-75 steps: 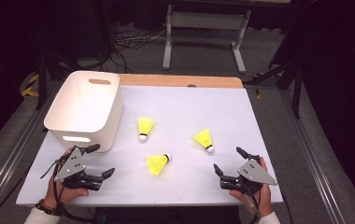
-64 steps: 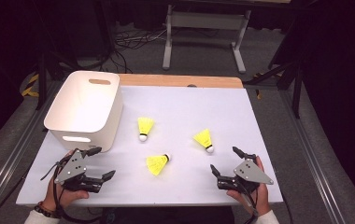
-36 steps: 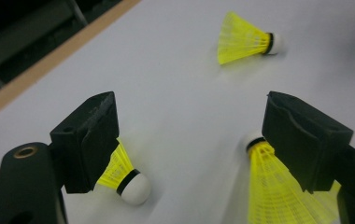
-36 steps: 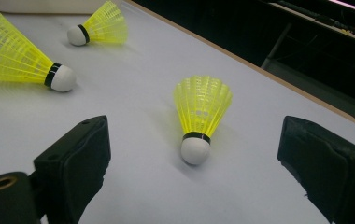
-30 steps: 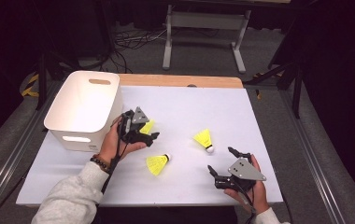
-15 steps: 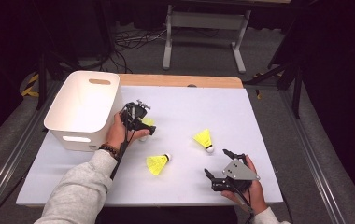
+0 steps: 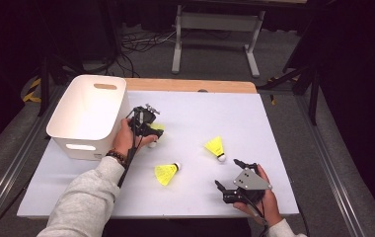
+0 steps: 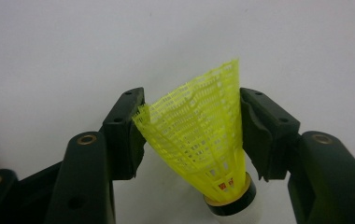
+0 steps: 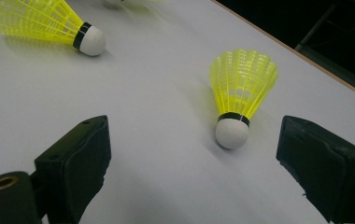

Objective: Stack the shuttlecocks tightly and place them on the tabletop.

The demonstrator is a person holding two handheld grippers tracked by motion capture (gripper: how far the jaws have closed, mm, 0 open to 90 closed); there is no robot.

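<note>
Three yellow shuttlecocks with white corks are on the white table. My left gripper (image 7: 150, 132) is beside the white bin (image 7: 89, 111). Its jaws have just been closing and now pinch the skirt of the far left shuttlecock (image 7: 157, 127). In the left gripper view both pads of that gripper (image 8: 189, 123) press the mesh skirt of this shuttlecock (image 8: 199, 140), cork toward the camera. My right gripper (image 7: 227, 174) rests open near the front right edge. In the right gripper view its jaws (image 9: 194, 140) stand wide apart, with a shuttlecock (image 9: 241, 88) lying beyond them.
A second loose shuttlecock (image 7: 166, 173) lies on its side at the table's middle front, seen also in the right gripper view (image 9: 40, 21). The third shuttlecock (image 7: 215, 147) lies right of centre. A wooden strip (image 7: 190, 85) edges the table's far side.
My left hand has come from the front left corner up to the shuttlecock beside the bin, and its jaws have shut on the skirt. The right gripper has barely shifted.
</note>
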